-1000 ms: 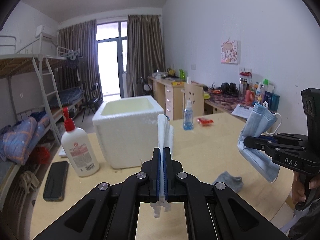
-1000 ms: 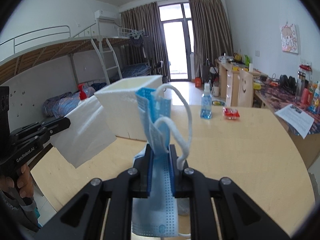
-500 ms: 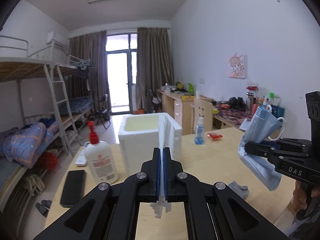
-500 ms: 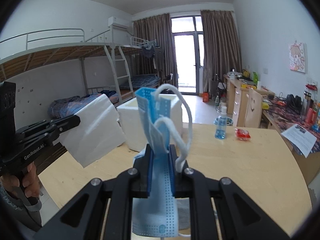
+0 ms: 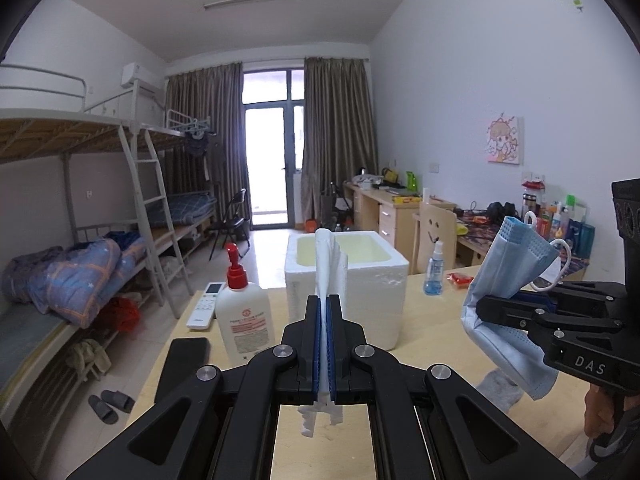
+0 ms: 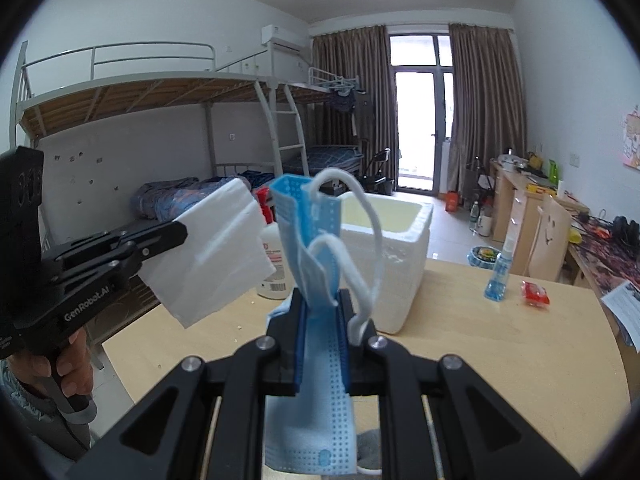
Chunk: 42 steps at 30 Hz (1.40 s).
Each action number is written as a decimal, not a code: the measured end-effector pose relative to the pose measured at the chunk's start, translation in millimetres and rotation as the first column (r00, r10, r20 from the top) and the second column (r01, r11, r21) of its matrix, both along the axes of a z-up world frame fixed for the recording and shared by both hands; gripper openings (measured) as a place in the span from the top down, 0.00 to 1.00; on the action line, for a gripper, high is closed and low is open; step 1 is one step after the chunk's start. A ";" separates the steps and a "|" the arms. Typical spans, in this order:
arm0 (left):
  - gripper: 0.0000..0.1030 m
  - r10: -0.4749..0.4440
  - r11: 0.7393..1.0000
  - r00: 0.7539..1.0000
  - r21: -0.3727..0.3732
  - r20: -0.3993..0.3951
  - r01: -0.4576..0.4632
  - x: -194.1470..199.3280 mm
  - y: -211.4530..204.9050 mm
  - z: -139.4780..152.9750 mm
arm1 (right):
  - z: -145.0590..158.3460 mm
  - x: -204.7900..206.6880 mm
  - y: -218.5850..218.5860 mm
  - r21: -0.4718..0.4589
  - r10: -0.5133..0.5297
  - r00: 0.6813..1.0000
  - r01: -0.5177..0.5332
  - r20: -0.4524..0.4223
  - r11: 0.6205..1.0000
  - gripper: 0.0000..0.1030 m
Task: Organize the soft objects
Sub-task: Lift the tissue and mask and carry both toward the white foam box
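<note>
My left gripper [image 5: 323, 300] is shut on a folded white tissue [image 5: 329, 264], held edge-on in its own view; the right wrist view shows that tissue [image 6: 212, 256] as a flat white sheet at the left gripper's tip [image 6: 182, 232]. A blue face mask [image 6: 312, 248] with white ear loops is clamped in my right gripper [image 6: 322, 300], which is shut on it; the mask [image 5: 508, 296] hangs at the right in the left wrist view. Both are raised above the wooden table [image 6: 500, 360], short of the open white foam box [image 5: 348, 276]. A grey sock [image 5: 500, 390] lies on the table below the mask.
A white lotion bottle with a red pump [image 5: 244, 308], a black phone [image 5: 186, 360] and a white remote [image 5: 206, 308] sit left of the box. A blue spray bottle [image 6: 498, 272], a red packet [image 6: 534, 292] and a paper sheet [image 6: 624, 312] lie to the right. Bunk beds stand beyond the table's left edge.
Both grippers have drawn back and risen a little with tissue and mask still clamped; the foam box and bottles look farther away and more of the room shows.
</note>
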<state>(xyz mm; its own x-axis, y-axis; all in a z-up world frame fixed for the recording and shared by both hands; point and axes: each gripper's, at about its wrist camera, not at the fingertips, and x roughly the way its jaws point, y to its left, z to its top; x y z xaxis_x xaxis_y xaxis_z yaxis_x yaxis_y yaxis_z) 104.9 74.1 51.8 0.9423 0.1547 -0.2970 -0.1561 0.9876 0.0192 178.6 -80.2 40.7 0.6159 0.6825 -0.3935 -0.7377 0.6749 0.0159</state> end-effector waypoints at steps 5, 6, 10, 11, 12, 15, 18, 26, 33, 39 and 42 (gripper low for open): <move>0.97 -0.014 1.000 1.000 -0.005 -0.006 0.014 14.2 2.7 -1.3 | 5.8 10.5 7.9 -0.012 -0.005 1.000 0.005 0.006 1.000 0.83; 0.97 -0.019 1.000 1.000 -0.008 -0.009 0.019 18.4 3.8 -1.3 | 7.0 11.2 8.1 -0.011 -0.007 1.000 0.008 0.007 1.000 0.83; 0.97 -0.033 0.999 0.999 -0.010 -0.001 0.033 30.0 7.0 2.5 | 14.7 17.5 14.7 -0.021 -0.022 0.999 0.023 0.023 1.000 0.83; 0.97 -0.036 0.999 0.999 -0.008 0.004 0.036 33.2 8.0 4.1 | 16.3 19.1 16.1 -0.021 -0.028 0.999 0.029 0.026 0.999 0.83; 0.97 -0.038 0.999 0.999 -0.004 0.005 0.038 35.6 6.5 5.3 | 17.8 20.7 16.9 -0.019 -0.031 0.999 0.032 0.024 0.999 0.83; 0.97 -0.043 0.999 0.999 -0.009 -0.004 0.043 45.6 11.3 7.7 | 23.4 28.2 20.4 -0.014 -0.033 0.999 0.033 0.017 0.999 0.83; 0.97 -0.047 0.999 0.999 -0.007 -0.010 0.047 57.6 14.2 11.3 | 26.2 34.9 27.5 -0.021 -0.040 0.999 0.041 0.020 0.999 0.83; 0.97 -0.063 0.998 0.998 -0.012 -0.020 0.063 86.8 16.7 17.1 | 33.9 56.8 37.8 -0.041 -0.049 0.998 0.050 0.036 0.998 0.83; 0.97 -0.052 0.999 0.998 -0.008 -0.032 0.052 119.4 22.9 20.4 | 37.7 89.7 45.6 -0.035 -0.051 0.999 0.052 0.008 0.998 0.83; 0.97 -0.052 0.999 0.998 -0.017 -0.044 0.051 143.7 30.6 23.3 | 35.2 110.9 52.3 -0.040 -0.055 0.998 0.055 -0.005 0.998 0.83; 0.97 -0.058 0.998 0.997 -0.018 -0.052 0.057 154.0 31.3 23.3 | 33.3 120.2 55.3 -0.041 -0.056 0.998 0.055 -0.022 0.998 0.83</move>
<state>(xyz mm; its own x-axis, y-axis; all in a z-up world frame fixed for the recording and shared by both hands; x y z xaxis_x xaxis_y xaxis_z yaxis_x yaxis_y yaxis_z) 259.0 105.4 75.2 0.9326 0.0954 -0.3480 -0.0981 0.9951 0.0097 298.8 -24.9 74.0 0.6427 0.6310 -0.4345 -0.6991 0.7150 0.0044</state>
